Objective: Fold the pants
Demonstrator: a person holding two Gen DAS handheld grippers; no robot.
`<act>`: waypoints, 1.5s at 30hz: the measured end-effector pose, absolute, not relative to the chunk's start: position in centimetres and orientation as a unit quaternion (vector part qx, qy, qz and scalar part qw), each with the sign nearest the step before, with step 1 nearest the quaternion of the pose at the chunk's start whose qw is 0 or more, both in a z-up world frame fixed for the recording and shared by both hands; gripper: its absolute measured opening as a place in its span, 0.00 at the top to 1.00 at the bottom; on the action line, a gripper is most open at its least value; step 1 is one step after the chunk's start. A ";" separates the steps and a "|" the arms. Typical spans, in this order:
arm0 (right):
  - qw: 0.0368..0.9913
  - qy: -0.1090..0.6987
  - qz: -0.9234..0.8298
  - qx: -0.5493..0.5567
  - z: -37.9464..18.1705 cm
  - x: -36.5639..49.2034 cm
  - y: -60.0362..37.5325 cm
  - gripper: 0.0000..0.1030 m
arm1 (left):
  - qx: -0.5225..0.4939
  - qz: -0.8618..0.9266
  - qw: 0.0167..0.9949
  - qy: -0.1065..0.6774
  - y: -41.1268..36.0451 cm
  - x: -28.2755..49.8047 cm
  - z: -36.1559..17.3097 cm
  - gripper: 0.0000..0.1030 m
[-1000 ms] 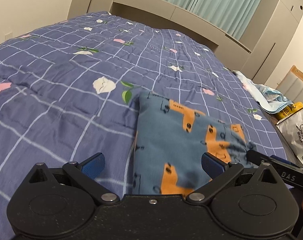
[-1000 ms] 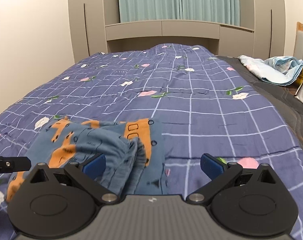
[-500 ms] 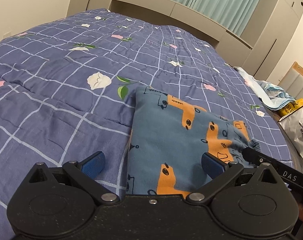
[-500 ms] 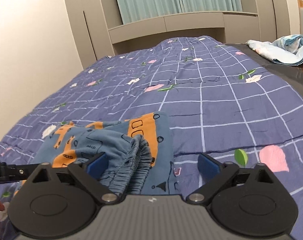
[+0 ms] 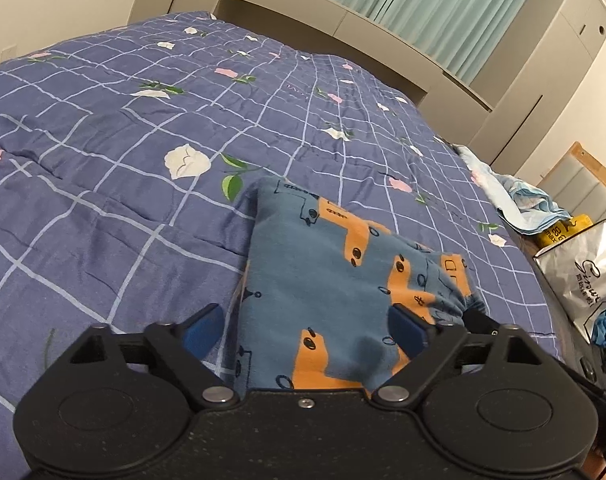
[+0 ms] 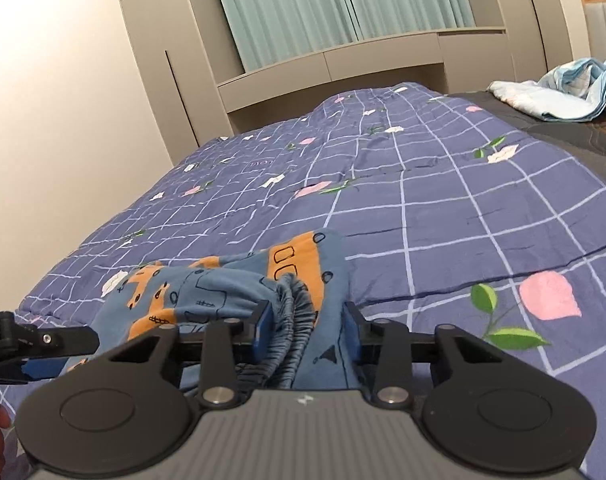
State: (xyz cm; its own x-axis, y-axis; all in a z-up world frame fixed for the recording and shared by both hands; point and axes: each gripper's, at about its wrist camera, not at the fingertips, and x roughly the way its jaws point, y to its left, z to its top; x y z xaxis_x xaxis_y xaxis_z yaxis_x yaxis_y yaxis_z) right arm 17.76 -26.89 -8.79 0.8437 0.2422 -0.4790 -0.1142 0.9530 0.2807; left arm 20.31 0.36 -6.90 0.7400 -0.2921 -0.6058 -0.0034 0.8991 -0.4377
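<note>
On the near part of the bed, over a purple checked quilt [image 5: 103,200] with white and pink flowers: folded blue pants [image 5: 323,292] with orange vehicle prints, lying flat, gathered elastic waistband [image 6: 299,320] bunched at the right end. Left gripper [image 5: 305,330] low over the near left edge of the pants, jaws just closing a little yet wide apart, 2 blue pads on either side of the fabric, left pad over the quilt just beside the pants edge, right pad above the cloth; no pinch visible, so open. Right gripper [image 6: 307,332] at the waistband end, jaws just closing sharply, now narrow, both blue pads pressed against the bunched waistband and the layer beside it: gripping the pants. In the right wrist view, the left gripper's black finger at the far left edge, beside the pants. At the bed's right side, a light blue blanket [image 6: 559,92] crumpled on a dark cover. Beyond it in the left wrist view, a silvery bag [image 5: 583,268] and a yellow package [image 5: 563,232]. Behind the headboard, pale green curtains [image 6: 343,8] between beige cabinets.
</note>
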 end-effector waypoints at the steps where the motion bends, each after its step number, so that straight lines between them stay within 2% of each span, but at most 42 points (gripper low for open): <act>1: 0.953 0.264 0.093 0.118 -8.8 17.8 -26.7 0.64 | -0.211 -0.078 0.908 0.353 0.5 20.3 -6.9 0.19; 4: 0.954 0.265 0.091 0.110 -8.8 17.9 -26.4 0.65 | -0.216 -0.072 0.905 0.360 0.8 20.5 -7.1 0.29; 13: 0.955 0.264 0.089 0.103 -8.9 17.8 -26.0 0.66 | -0.219 -0.058 0.902 0.369 1.0 20.4 -7.4 0.45; 23: 0.957 0.263 0.085 0.091 -8.9 17.6 -25.6 0.67 | -0.226 -0.057 0.896 0.379 1.2 20.8 -7.7 0.39; 29: 0.958 0.261 0.085 0.080 -8.9 17.5 -25.3 0.71 | -0.224 -0.045 0.893 0.388 0.8 20.9 -7.4 0.39; 32: 0.958 0.259 0.087 0.084 -8.9 17.4 -25.4 0.71 | -0.228 -0.040 0.892 0.389 0.7 20.8 -7.3 0.42; 39: 0.960 0.254 0.087 0.082 -8.9 17.3 -25.5 0.72 | -0.228 -0.032 0.894 0.385 -0.1 20.5 -6.6 0.69; 43: 0.959 0.252 0.090 0.089 -9.1 17.3 -25.7 0.72 | -0.211 -0.019 0.902 0.377 -0.8 20.2 -5.9 0.80; 45: 0.959 0.252 0.093 0.096 -9.2 17.3 -25.9 0.72 | -0.205 -0.014 0.905 0.372 -1.1 20.0 -5.7 0.82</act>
